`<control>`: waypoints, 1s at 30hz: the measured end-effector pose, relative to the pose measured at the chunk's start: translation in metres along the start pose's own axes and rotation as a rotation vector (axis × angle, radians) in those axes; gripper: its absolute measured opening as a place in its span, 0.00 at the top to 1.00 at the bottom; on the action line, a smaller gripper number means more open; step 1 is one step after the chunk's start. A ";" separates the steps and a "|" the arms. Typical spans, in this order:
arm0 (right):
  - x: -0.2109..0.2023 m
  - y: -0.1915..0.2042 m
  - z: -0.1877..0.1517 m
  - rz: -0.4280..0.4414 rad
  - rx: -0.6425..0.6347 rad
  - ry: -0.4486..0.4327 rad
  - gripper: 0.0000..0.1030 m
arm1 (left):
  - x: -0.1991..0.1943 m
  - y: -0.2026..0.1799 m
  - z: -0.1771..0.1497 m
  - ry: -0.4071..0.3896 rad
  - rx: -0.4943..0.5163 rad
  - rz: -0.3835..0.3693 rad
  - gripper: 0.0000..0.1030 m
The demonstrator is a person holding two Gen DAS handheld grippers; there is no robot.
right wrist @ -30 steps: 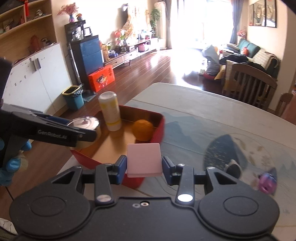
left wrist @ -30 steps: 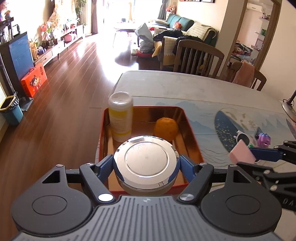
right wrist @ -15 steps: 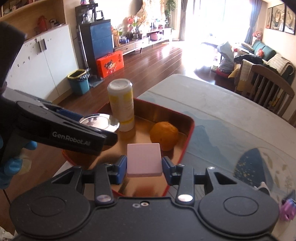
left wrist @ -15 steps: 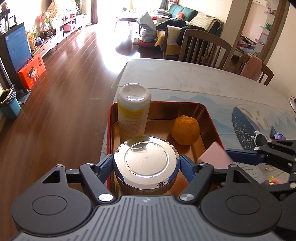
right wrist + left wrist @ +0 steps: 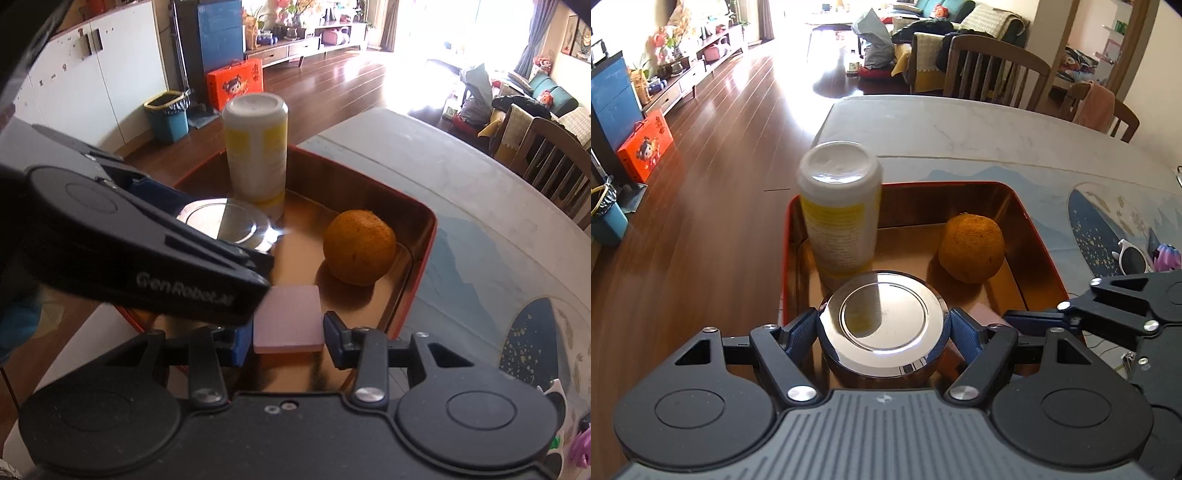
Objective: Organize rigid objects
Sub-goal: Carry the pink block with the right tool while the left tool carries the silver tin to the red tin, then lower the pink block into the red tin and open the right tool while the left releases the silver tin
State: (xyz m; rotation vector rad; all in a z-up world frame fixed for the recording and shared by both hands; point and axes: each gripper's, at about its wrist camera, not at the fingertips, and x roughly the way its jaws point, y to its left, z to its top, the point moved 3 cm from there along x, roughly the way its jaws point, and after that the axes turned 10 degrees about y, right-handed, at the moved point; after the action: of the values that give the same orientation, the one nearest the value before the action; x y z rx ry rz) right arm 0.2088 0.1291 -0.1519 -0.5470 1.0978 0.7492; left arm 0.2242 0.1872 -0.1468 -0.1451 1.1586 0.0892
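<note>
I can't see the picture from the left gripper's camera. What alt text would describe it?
The left gripper holds a round shiny metal tin over a red tray on a table. In the tray stand a white and yellow bottle and an orange; the right gripper reaches in beside it.

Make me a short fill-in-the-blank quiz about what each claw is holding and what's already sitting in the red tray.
1. The left claw is shut on a round shiny ____ tin.
2. The right claw grips a flat square block coloured ____.
3. Inside the red metal tray, the round fruit is an ____.
4. The tall white and yellow canister stands ____ in the tray.

Missing words: silver; pink; orange; upright
</note>
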 end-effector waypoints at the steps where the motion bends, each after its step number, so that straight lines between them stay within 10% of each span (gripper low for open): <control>1: 0.002 0.000 0.000 0.004 0.000 0.006 0.61 | 0.001 0.000 0.000 0.003 0.002 -0.002 0.26; 30: -0.011 -0.003 -0.004 0.024 0.043 -0.029 0.41 | 0.002 -0.005 0.000 0.016 0.009 -0.016 0.26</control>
State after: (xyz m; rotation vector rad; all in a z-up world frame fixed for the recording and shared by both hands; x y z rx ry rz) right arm 0.2060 0.1210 -0.1428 -0.4859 1.0931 0.7508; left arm 0.2253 0.1826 -0.1482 -0.1473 1.1737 0.0683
